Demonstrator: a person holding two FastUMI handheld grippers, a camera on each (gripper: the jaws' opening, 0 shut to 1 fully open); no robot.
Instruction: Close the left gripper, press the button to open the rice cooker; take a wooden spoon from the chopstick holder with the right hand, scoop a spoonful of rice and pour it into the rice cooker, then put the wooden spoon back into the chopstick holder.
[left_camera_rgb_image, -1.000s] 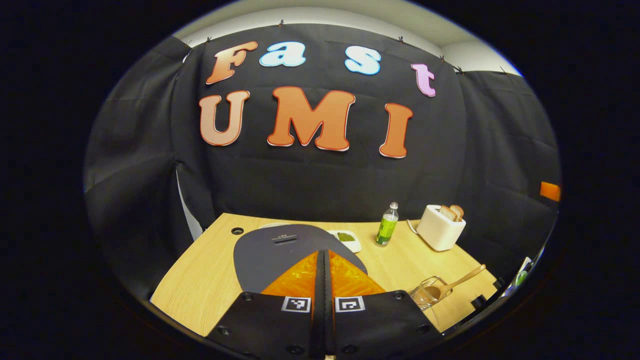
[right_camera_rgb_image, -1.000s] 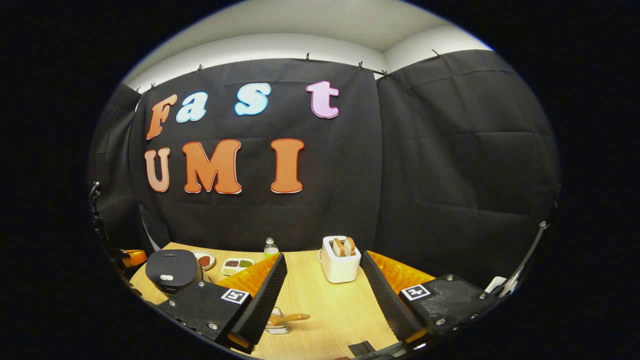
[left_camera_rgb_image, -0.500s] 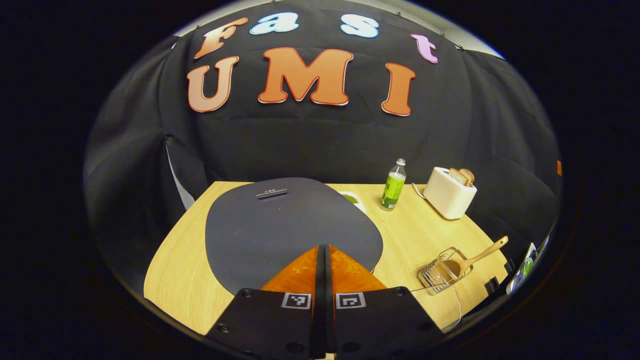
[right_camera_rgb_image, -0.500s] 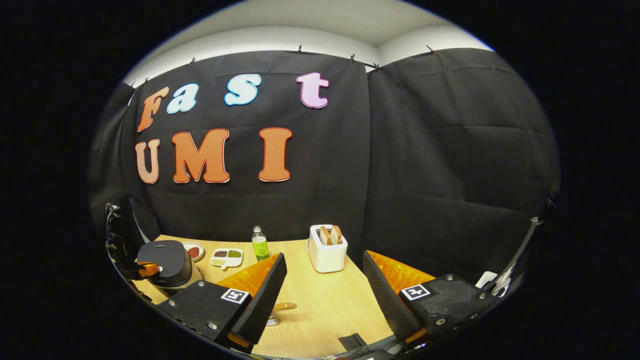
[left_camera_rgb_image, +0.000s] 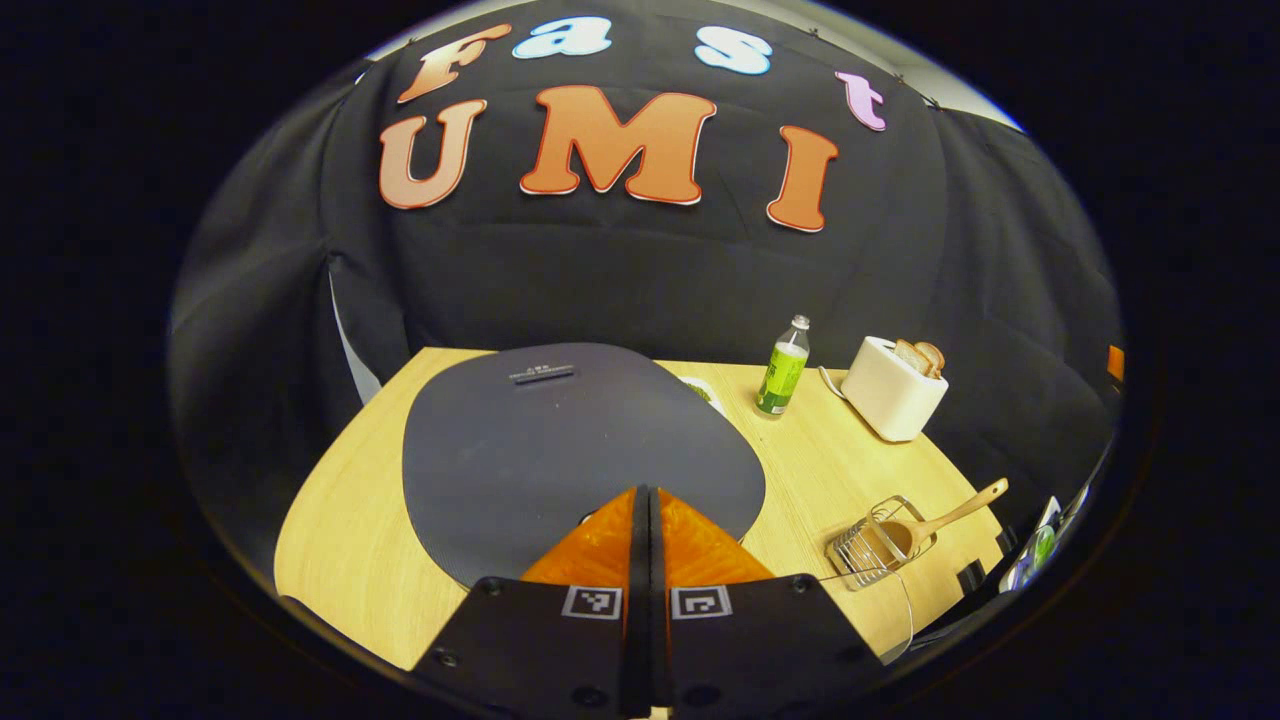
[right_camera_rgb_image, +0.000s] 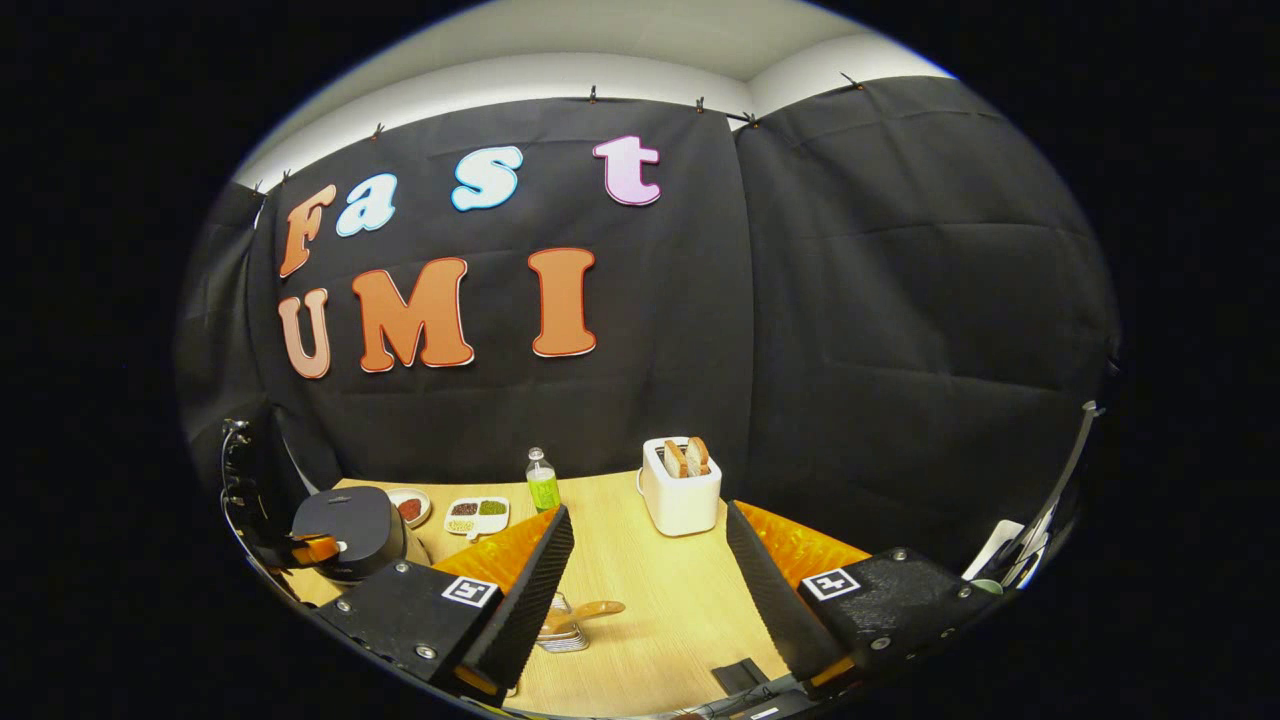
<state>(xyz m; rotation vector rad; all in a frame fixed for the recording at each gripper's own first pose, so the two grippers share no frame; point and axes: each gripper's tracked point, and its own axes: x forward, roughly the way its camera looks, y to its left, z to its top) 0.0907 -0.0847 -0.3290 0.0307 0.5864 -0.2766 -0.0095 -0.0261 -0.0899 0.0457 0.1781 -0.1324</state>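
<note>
Rice cooker (left_camera_rgb_image: 560, 440) lid down, button hidden under clenched left tool (left_camera_rgb_image: 645, 492); right tool (right_camera_rgb_image: 648, 560) released.

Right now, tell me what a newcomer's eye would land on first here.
The dark rice cooker lid looms large in the left gripper view, with the shut left gripper pointing down at its near edge. To the right on the wooden table sit the wire chopstick holder with the wooden spoon, a green bottle and a white toaster.
</note>
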